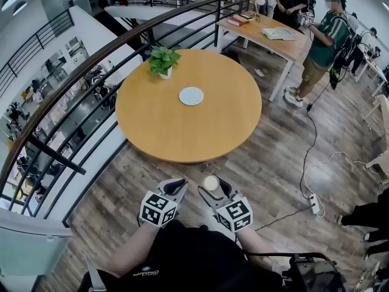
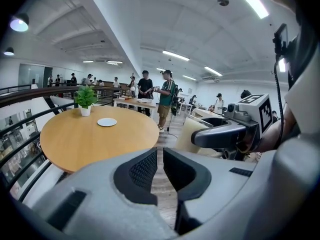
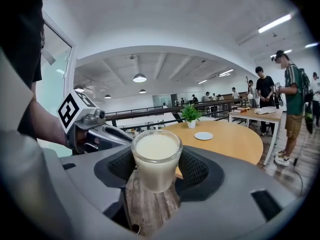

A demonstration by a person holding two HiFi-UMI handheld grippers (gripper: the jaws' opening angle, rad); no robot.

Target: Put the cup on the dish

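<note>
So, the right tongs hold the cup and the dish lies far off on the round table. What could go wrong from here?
The glass cup in the right tongs is full almost to its rim with a pale liquid; a tilt or jolt could spill it.
The dish lies near the round table's middle, with the potted plant beyond it; reaching over the tabletop may tip the cup or brush the plant.

cup (image 3: 156, 159): clear glass, creamy off-white fill. dish (image 1: 191, 96): pale white. table (image 1: 182, 132): orange-tan wood. plant (image 1: 164, 58): green leaves, white pot. floor (image 1: 267, 169): grey-brown planks. railing (image 1: 121, 39): dark brown-black. left hand-held gripper (image 2: 159, 171): grey shell, black ribbed pads (image 2: 142, 171), black-and-white marker cube (image 1: 158, 210).
</note>
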